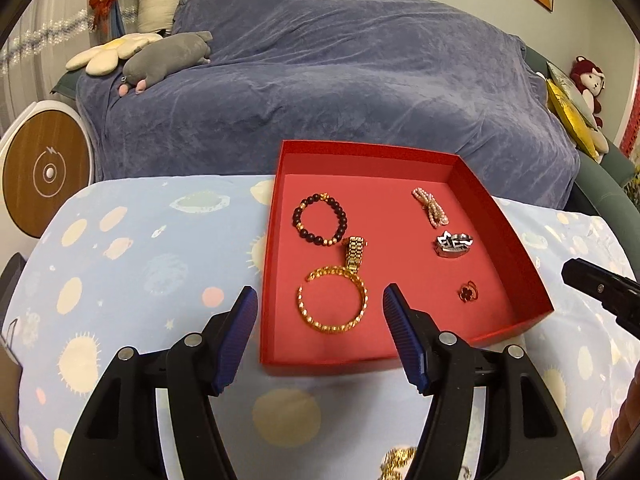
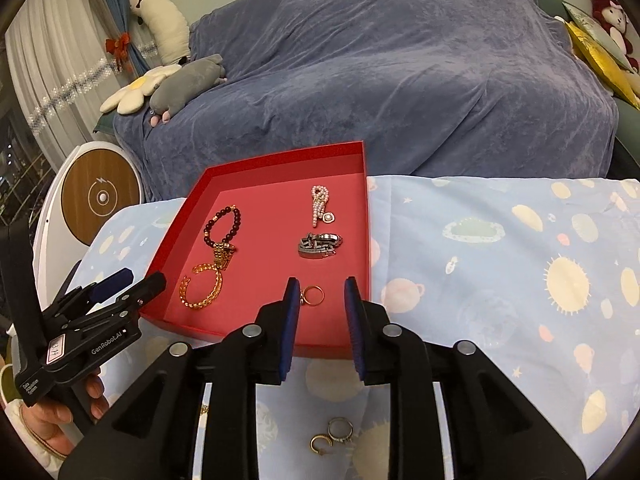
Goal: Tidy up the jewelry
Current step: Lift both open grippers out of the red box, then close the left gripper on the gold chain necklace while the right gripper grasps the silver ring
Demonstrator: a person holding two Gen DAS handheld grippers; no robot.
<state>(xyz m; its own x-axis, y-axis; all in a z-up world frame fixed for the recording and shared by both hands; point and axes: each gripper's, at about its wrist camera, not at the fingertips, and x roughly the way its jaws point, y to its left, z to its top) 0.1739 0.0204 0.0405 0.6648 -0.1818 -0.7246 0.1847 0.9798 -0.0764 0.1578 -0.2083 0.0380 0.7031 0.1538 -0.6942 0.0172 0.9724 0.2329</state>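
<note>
A shallow red tray (image 1: 500, 216) sits on a counter (image 1: 120, 248) covered with a pale blue planet-print cloth, with a sofa under a blue-grey throw (image 1: 340, 72) behind it at 12 o'clock.

From the left wrist camera, the left tool (image 1: 320, 298) hangs spread wide and grips nothing, its blue fingers either side of the gold chain bracelet (image 1: 334, 302) near the tray's front edge. A gold watch band (image 1: 355, 253) touches that bracelet at its 12 o'clock, and a dark bead bracelet (image 1: 320, 219) lies at 11 o'clock. At 2 o'clock lie a pink pearl piece (image 1: 430, 206), a silver watch band (image 1: 454, 245) and a small red-and-gold ring (image 1: 468, 292).

From the right wrist camera, the right tool (image 2: 322, 284) is parted with nothing between its fingers, held over the tray's front right corner, just beside a gold ring (image 2: 313, 295). Two more rings (image 2: 332, 434) lie on the cloth at 6 o'clock, outside the tray.
</note>
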